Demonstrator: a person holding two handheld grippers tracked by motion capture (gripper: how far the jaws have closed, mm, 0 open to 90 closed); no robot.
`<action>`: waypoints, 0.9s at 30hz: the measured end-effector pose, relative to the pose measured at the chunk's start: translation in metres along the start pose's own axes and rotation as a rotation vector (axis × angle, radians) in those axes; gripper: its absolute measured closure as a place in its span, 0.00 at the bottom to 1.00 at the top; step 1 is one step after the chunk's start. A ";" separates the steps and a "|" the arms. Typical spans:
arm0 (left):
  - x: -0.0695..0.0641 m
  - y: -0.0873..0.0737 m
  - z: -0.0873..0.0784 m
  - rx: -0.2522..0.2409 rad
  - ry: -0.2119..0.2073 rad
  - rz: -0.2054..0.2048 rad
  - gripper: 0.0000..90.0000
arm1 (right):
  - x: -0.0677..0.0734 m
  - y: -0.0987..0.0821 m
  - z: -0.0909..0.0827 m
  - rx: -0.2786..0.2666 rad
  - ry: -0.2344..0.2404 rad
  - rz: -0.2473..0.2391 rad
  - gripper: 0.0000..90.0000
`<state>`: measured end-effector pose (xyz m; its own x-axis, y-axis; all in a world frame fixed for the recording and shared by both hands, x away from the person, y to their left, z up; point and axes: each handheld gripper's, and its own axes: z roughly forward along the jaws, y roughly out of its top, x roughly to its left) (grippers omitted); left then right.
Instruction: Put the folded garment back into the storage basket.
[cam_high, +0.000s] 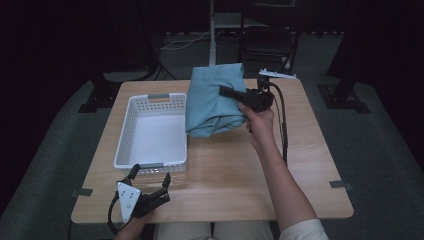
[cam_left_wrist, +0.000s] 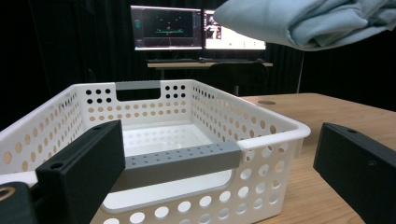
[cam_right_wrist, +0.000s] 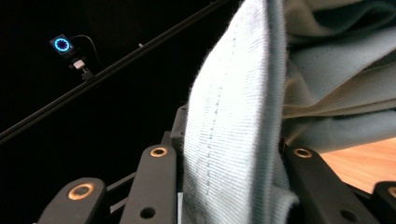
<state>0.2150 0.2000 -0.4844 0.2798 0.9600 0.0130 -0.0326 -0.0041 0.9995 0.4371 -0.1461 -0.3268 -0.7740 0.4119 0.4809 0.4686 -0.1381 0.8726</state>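
Observation:
A folded light-blue cloth (cam_high: 212, 102) hangs in the air over the table's middle, just right of the white perforated basket (cam_high: 126, 135). My right gripper (cam_high: 227, 92) is shut on the cloth's right edge; in the right gripper view the fabric (cam_right_wrist: 233, 140) is pinched between the black jaws. The cloth (cam_left_wrist: 308, 21) also hangs at the top right of the left gripper view. My left gripper (cam_high: 150, 176) stands open at the table's front left, its jaws pointing at the basket's near wall (cam_left_wrist: 196, 186). The basket is empty.
The wooden table (cam_high: 235, 175) has bare room right of the basket and in front. A chair (cam_high: 267, 42) and stand legs are behind the table. Monitors (cam_left_wrist: 196, 28) glow on a desk far behind the basket.

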 end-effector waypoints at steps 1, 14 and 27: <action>0.000 0.000 0.000 0.000 0.000 0.000 0.04 | 0.002 0.000 0.002 0.002 0.002 -0.004 0.77; 0.000 0.000 0.000 0.000 0.000 -0.001 0.04 | 0.005 -0.007 0.030 -0.006 0.061 0.028 0.77; 0.000 0.000 0.000 -0.002 0.000 -0.002 0.04 | 0.017 -0.014 0.066 0.020 0.081 0.028 0.76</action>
<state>0.2149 0.2000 -0.4844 0.2801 0.9599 0.0113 -0.0336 -0.0020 0.9994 0.4455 -0.0777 -0.3368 -0.7922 0.3335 0.5111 0.4982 -0.1302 0.8572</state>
